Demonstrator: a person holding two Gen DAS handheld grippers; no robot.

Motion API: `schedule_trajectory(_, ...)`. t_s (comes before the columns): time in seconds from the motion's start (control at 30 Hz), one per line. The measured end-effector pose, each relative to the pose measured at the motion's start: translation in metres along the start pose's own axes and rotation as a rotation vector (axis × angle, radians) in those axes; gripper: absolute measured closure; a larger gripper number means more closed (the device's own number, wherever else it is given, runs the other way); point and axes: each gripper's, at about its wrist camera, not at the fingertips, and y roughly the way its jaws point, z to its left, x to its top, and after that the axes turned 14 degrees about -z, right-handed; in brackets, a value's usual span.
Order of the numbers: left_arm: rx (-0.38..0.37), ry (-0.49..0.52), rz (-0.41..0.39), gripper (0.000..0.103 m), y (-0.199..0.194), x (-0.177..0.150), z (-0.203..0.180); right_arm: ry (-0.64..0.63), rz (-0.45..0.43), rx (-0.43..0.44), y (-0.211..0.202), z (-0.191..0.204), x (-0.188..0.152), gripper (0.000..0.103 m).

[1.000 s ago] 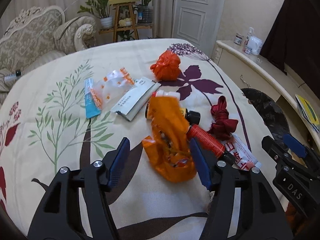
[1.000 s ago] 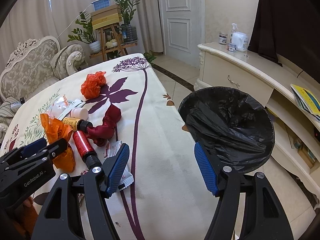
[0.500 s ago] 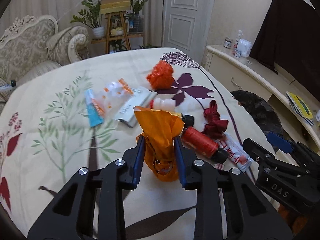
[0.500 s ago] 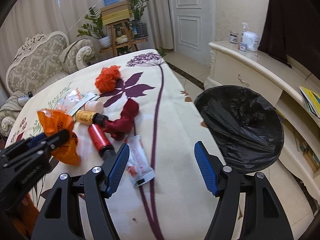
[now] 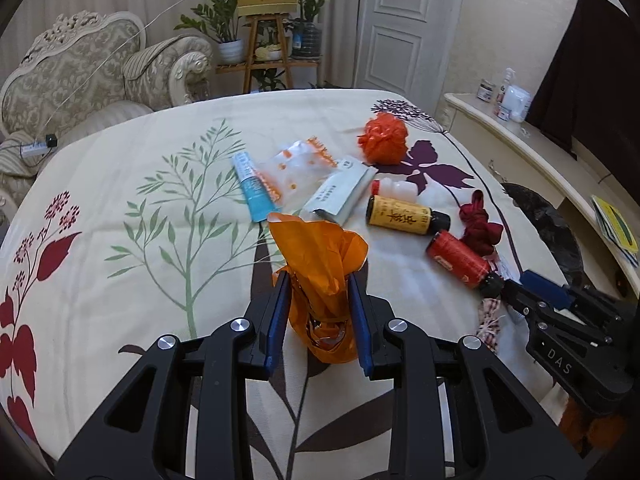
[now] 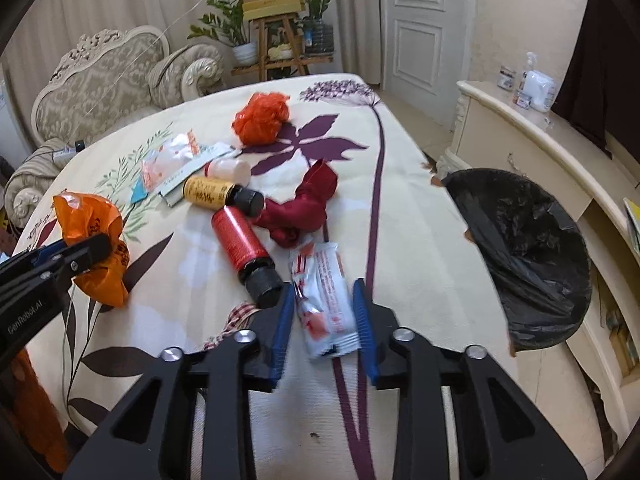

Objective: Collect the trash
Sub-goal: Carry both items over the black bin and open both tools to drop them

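Two grippers are working over the flowered bedspread (image 6: 400, 208), each one clamping a piece of trash. Nearest the right wrist camera, the right gripper (image 6: 323, 312) is pinching a white-and-red wrapper (image 6: 324, 300) between its blue pads, close to the bedspread's right edge. Just past that edge, a bin lined with a black bag (image 6: 528, 240) is standing open-mouthed, with bare cloth lying between wrapper and bin. Toward the bedspread's near left part, the left gripper (image 5: 318, 300) is squeezing a crumpled orange plastic bag (image 5: 320, 264), whose top is flaring above the pads while its bottom is hanging below them. Bare cloth is stretching out to the left of it. Farther in, a red bottle (image 6: 240, 240) with a black cap is lying just beside the wrapper, touching a yellow bottle (image 6: 210, 192) and a dark red knotted cloth (image 6: 308, 208). Beyond these, a clear packet (image 5: 300, 164), a blue tube (image 5: 252, 188) and a white paper sleeve (image 5: 340, 196) are overlapping mid-bedspread. Farthest, an orange-red crumpled ball (image 5: 382, 142) is sitting near the far edge.
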Motion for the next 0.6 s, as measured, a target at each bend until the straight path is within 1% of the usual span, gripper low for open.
schedule_trajectory(0.17, -0.001, 0.002, -0.015, 0.075, -0.003, 0.000, -0.001, -0.011, -0.015, -0.009, -0.006, 0.001, -0.001, 0.079)
schedule_trajectory(0.33, -0.015, 0.008, -0.049, 0.075, -0.010, 0.003, -0.009, -0.007, -0.041, -0.008, -0.017, -0.002, -0.001, 0.079)
schedule_trajectory(0.5, -0.040, 0.004, -0.058, 0.075, -0.012, 0.007, -0.019, -0.004, -0.068, -0.034, -0.026, -0.009, 0.000, 0.079)
schedule_trajectory(0.6, -0.064, 0.012, -0.065, 0.075, -0.011, 0.010, -0.031, 0.021, -0.097, -0.065, -0.034, -0.024, 0.004, 0.079)
